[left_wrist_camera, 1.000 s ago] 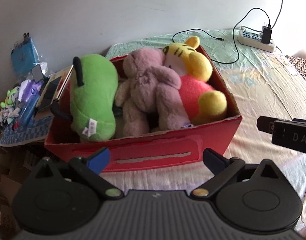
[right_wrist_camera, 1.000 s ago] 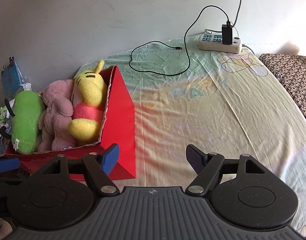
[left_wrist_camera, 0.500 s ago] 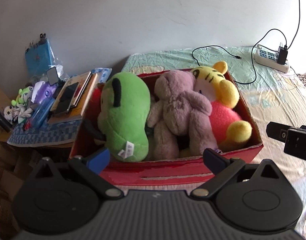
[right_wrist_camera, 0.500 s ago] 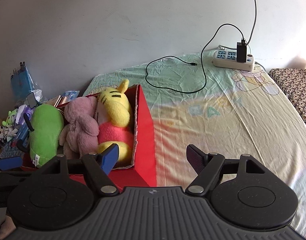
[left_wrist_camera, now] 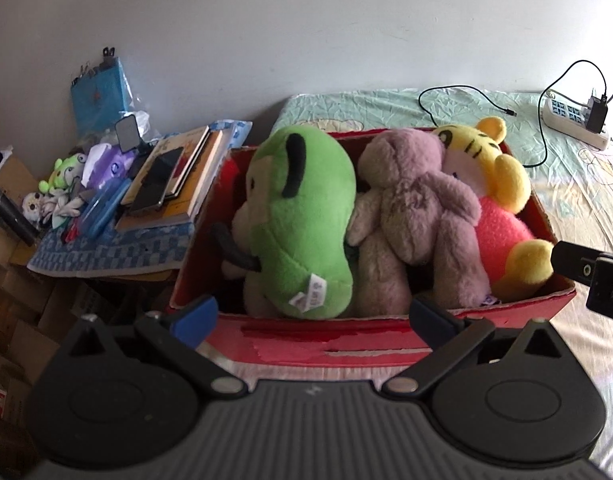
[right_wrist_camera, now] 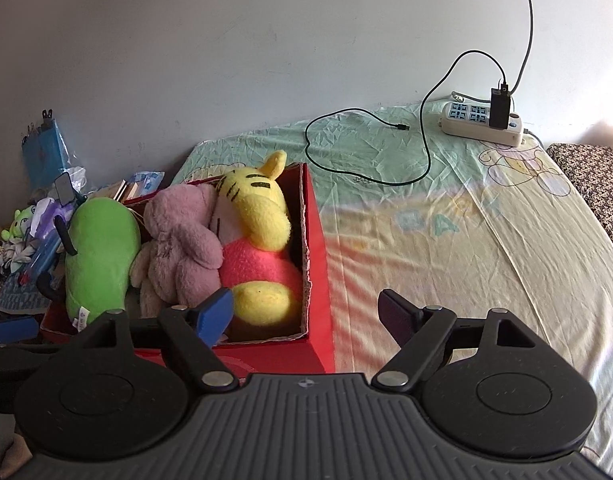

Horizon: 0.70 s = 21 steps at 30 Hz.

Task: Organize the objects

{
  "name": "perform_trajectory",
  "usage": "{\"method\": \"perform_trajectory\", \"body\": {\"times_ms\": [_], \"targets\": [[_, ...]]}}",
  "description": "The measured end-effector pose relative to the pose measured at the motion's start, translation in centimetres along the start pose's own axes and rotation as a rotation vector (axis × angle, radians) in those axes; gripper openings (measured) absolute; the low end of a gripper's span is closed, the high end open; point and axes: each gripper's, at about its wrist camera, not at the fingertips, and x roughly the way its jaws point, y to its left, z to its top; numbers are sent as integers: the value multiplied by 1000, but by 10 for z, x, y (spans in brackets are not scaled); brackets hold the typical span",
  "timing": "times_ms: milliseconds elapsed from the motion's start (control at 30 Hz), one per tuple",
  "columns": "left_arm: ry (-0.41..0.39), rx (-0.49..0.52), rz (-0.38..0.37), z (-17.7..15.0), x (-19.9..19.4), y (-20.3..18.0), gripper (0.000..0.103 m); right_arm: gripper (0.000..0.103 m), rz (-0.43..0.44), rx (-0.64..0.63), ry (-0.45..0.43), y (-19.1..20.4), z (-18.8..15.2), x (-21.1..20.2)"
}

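Note:
A red cardboard box (left_wrist_camera: pixel 346 344) stands on the bed with three plush toys packed side by side in it. The green plush (left_wrist_camera: pixel 302 216) lies on the left, the purple bear (left_wrist_camera: pixel 414 216) in the middle and the yellow tiger (left_wrist_camera: pixel 490 168) on the right. My left gripper (left_wrist_camera: pixel 311 316) hovers open just in front of the box's near wall, with nothing between its fingers. My right gripper (right_wrist_camera: pixel 304 312) hangs over the box's near right corner (right_wrist_camera: pixel 318 280). Its jaws are opening and nothing is between them. One of its fingers (left_wrist_camera: pixel 586 276) shows at the right edge of the left wrist view.
A side table (left_wrist_camera: pixel 106 256) left of the box carries books, a phone, a blue case and small toys. Cardboard boxes (left_wrist_camera: pixel 10 320) sit below it. On the bed sheet (right_wrist_camera: pixel 446 240) lie a power strip (right_wrist_camera: pixel 482 120) and a black cable (right_wrist_camera: pixel 366 148). A dark patterned blanket (right_wrist_camera: pixel 594 184) is at the far right.
Both grippers have drifted left and slightly up, so the box sits further right in each view and more of the side table shows. The right jaws stand a little wider.

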Motion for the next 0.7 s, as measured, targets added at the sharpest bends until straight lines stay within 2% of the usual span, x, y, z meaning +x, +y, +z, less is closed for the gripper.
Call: {"method": "perform_trajectory", "body": {"times_ms": [500, 700], "targets": [[-13, -1, -3, 9, 6, 23, 103, 83, 16, -21, -36, 30, 8, 2], [-8, 1, -2, 7, 9, 36, 103, 84, 27, -14, -16, 39, 4, 7]]}}
